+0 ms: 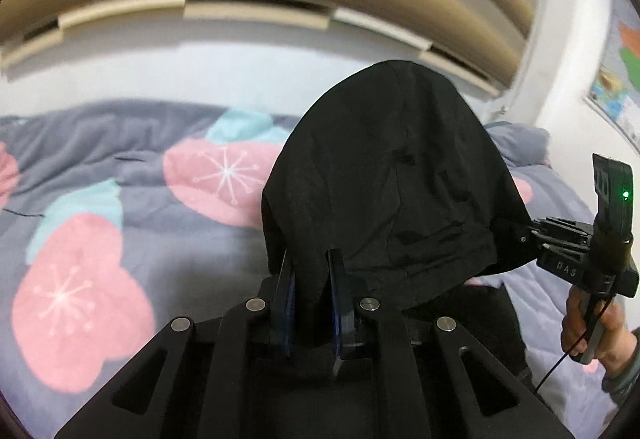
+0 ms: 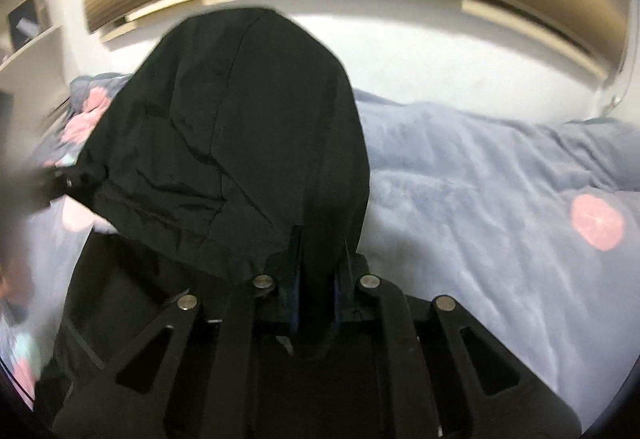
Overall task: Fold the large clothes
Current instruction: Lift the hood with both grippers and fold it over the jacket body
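The black garment (image 1: 384, 175) hung in the air above the bed (image 1: 132, 195), raised between the two tongs and billowing up in a dome, its lower part trailing down toward the quilt. The left tongs (image 1: 310, 279) were closed on a bunched edge of the cloth, and the right tongs (image 2: 318, 259) likewise were clamped on their own fold of it — in the left view they (image 1: 524, 235) showed pinching the far corner of the fabric.

The risk, as I judged it, lay in those narrow bites: each pair held only a small pinch of slippery-looking cloth, so a quick swing or a pull apart could drag an edge free and drop the garment in a heap. Uneven height between the two sides could also lay it down skewed or creased.

Both tongs pointed forward and somewhat downward over the bed; a hand (image 1: 596, 335) gripped the right handle from below.
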Motion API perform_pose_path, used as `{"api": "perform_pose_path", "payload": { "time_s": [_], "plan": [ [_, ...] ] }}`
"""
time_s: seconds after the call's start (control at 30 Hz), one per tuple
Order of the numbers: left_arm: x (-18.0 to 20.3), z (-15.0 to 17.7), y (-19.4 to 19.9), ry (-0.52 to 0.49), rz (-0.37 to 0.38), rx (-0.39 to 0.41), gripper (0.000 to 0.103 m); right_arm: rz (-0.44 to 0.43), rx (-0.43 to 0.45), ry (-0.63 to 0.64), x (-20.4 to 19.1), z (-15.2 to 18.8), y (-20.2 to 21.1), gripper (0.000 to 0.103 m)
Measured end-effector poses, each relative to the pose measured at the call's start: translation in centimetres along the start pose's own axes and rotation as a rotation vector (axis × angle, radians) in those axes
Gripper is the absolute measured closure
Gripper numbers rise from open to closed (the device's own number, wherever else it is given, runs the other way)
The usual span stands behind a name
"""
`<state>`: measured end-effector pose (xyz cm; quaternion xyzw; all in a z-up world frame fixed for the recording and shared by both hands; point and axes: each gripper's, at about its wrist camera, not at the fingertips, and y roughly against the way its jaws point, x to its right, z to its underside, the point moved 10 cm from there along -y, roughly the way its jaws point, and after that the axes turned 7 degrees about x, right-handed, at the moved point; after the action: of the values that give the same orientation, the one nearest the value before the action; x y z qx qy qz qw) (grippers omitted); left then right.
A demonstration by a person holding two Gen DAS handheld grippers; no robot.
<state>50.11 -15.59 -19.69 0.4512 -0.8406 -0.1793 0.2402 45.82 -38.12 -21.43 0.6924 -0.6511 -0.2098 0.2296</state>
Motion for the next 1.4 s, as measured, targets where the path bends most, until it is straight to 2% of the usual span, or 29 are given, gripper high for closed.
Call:
{"api": "perform_pose_path", "payload": {
  "time_s": [0.13, 0.23, 0.3, 0.37, 0.4, 0.47, 0.53, 0.57, 0.6, 0.7, 0.77, 0.8, 0.9, 1.0, 1.07, 1.17, 1.27, 1.37, 1.4],
  "plan": [
    [1.9, 2.9, 5.3, -0.041, 0.005, 0.014, 0.088, 0.030, 0.059, 0.017, -1.5, 3.1, 5.6, 0.095],
    [2.8, 7.3, 8.8, -0.054, -0.014, 0.000, 0.082, 0.089, 0.091, 0.050, -2.5, 6.3, 8.9, 0.094],
    [1.7, 11.7, 9.6, -0.042, -0.082, -0.069, 0.082, 0.138, 0.045, 0.052, -2.1, 9.5, 9.5, 0.087],
    [-0.7, 15.7, 9.4, 0.032, -0.137, -0.158, 0.082, 0.174, -0.070, 0.005, -1.1, 13.4, 8.5, 0.084],
    [-2.1, 17.9, 9.5, 0.114, -0.138, -0.207, 0.084, 0.163, -0.112, -0.038, -0.5, 14.7, 8.1, 0.084],
    [-3.9, 19.7, 10.1, 0.196, -0.141, -0.240, 0.086, 0.115, -0.195, -0.165, 0.8, 16.5, 7.6, 0.084],
    [-4.5, 19.3, 11.0, 0.227, -0.129, -0.229, 0.086, 0.061, -0.225, -0.251, 1.3, 16.4, 7.8, 0.082],
    [-4.4, 18.6, 11.5, 0.239, -0.109, -0.220, 0.085, 0.045, -0.231, -0.276, 1.5, 16.0, 8.0, 0.078],
    [-4.3, 17.9, 11.8, 0.246, -0.096, -0.211, 0.084, 0.033, -0.235, -0.294, 1.6, 15.5, 8.1, 0.067],
    [-3.1, 14.8, 11.7, 0.270, -0.018, -0.206, 0.077, -0.026, -0.232, -0.386, 1.0, 13.4, 8.7, 0.048],
    [-1.8, 13.2, 11.4, 0.306, 0.038, -0.201, 0.053, -0.075, -0.233, -0.464, 0.2, 12.6, 9.3, 0.039],
    [-1.1, 12.0, 11.1, 0.341, 0.097, -0.189, 0.049, -0.095, -0.240, -0.520, 0.3, 11.8, 9.2, 0.033],
    [0.5, 10.2, 10.3, 0.445, 0.191, -0.194, 0.043, -0.146, -0.290, -0.636, -0.3, 11.9, 8.8, 0.026],
    [1.1, 10.3, 9.2, 0.495, 0.208, -0.239, 0.041, -0.210, -0.348, -0.748, -1.3, 13.2, 8.2, 0.024],
    [1.1, 11.4, 8.2, 0.529, 0.195, -0.291, 0.041, -0.240, -0.406, -0.820, -2.0, 14.2, 7.1, 0.024],
    [1.2, 12.7, 6.6, 0.616, 0.220, -0.349, 0.040, -0.257, -0.447, -0.877, -2.7, 15.2, 5.1, 0.024],
    [1.2, 13.4, 4.6, 0.697, 0.230, -0.375, 0.040, -0.267, -0.465, -0.893, -3.5, 15.3, 3.7, 0.031],
    [1.3, 13.3, 3.2, 0.686, 0.203, -0.367, 0.043, -0.269, -0.461, -0.828, -4.7, 14.6, 3.1, 0.059],
    [1.5, 13.2, 3.0, 0.663, 0.183, -0.353, 0.046, -0.247, -0.457, -0.787, -4.9, 14.4, 3.0, 0.077]
  ]
}}
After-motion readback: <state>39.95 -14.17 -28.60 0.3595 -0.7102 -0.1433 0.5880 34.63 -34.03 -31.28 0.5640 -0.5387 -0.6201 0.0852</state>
